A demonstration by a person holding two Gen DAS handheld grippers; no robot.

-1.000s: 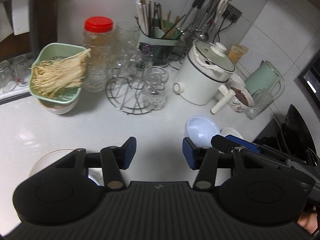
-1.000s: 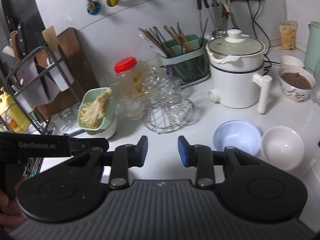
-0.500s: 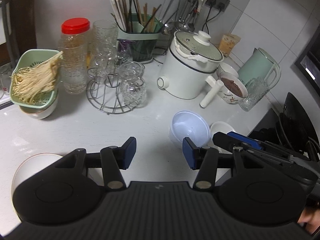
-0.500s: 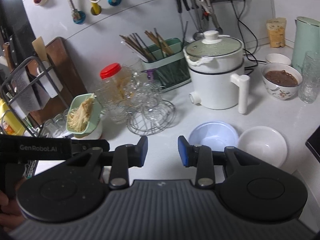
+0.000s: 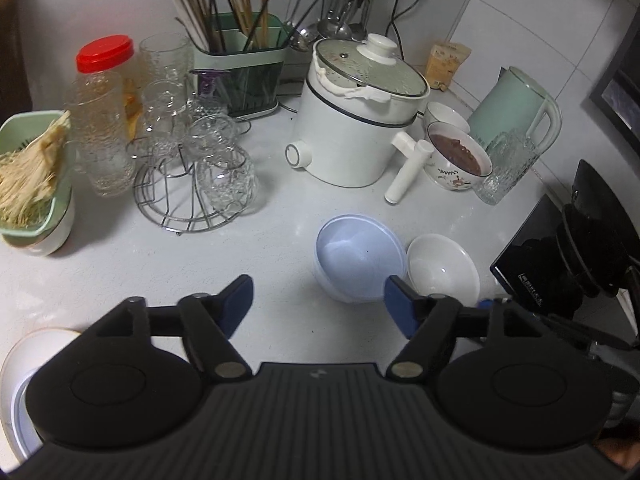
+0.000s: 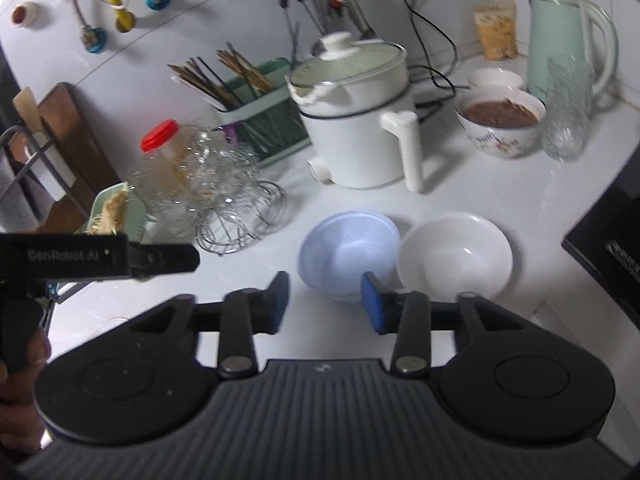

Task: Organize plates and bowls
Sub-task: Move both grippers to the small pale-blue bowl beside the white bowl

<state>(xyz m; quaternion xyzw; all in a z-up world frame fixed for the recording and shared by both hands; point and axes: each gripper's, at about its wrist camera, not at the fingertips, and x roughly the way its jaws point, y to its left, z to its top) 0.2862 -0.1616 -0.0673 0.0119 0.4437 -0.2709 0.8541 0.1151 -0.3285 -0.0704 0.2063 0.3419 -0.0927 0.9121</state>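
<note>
A pale blue bowl (image 5: pixel 358 258) (image 6: pixel 350 252) and a white bowl (image 5: pixel 442 270) (image 6: pixel 456 258) stand side by side on the white counter. My left gripper (image 5: pixel 320 306) hovers just short of the blue bowl, its jaws opening wide and nothing between them. My right gripper (image 6: pixel 325 302) hangs in front of the same bowl, jaws also opening and empty. Another white bowl (image 5: pixel 18 364) peeks out under the left gripper's body at the lower left. A patterned bowl (image 5: pixel 458 160) (image 6: pixel 500 124) of brown food stands further back.
A white electric pot (image 5: pixel 352 120) (image 6: pixel 356 128), a wire rack of glasses (image 5: pixel 192 168), a green chopstick holder (image 5: pixel 240 76), a red-lidded jar (image 5: pixel 104 92), a green kettle (image 5: pixel 516 112), a glass tumbler (image 5: pixel 506 166) and a green basket of noodles (image 5: pixel 32 168) crowd the back. A black appliance (image 5: pixel 532 264) borders the right.
Both grippers have moved right and closer to the blue and white bowls, which now sit larger in view. Both pairs of jaws have spread wider.
</note>
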